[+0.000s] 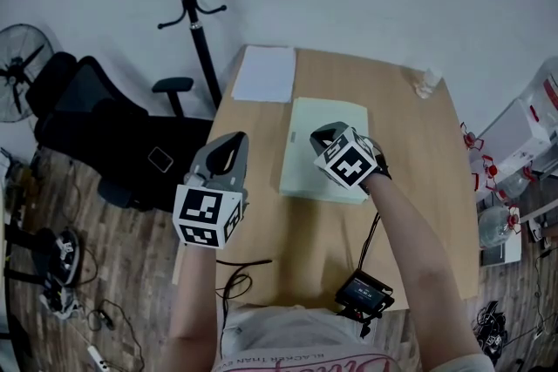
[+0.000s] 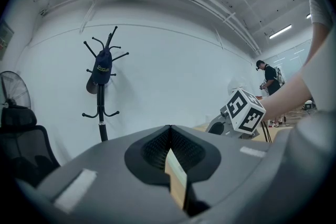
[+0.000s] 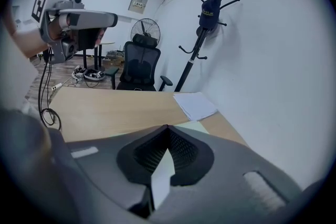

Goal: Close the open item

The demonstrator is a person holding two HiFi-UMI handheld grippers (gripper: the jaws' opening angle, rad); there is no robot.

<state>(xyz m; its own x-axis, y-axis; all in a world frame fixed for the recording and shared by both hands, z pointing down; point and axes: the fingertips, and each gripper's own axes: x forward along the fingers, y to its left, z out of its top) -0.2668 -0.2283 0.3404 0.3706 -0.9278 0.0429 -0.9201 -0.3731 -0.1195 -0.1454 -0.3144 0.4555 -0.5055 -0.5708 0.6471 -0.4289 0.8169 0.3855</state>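
Note:
A pale green folder-like book (image 1: 324,154) lies flat on the middle of the wooden table (image 1: 418,179), showing a single plain cover. My right gripper (image 1: 321,136) hovers over its near right part, jaws shut with nothing between them. In the right gripper view, the green cover (image 3: 193,126) shows just past the closed tips (image 3: 167,127). My left gripper (image 1: 230,140) is held above the table's left edge, left of the book, also shut and empty. Its tips (image 2: 169,126) point at the white wall, and the right gripper (image 2: 231,122) shows off to its right.
A stack of white paper (image 1: 264,72) lies at the table's back left. A crumpled white object (image 1: 426,83) sits at the back right. A small black device with a cable (image 1: 364,293) rests at the near edge. A black office chair (image 1: 105,131) and a coat stand (image 1: 193,13) are to the left.

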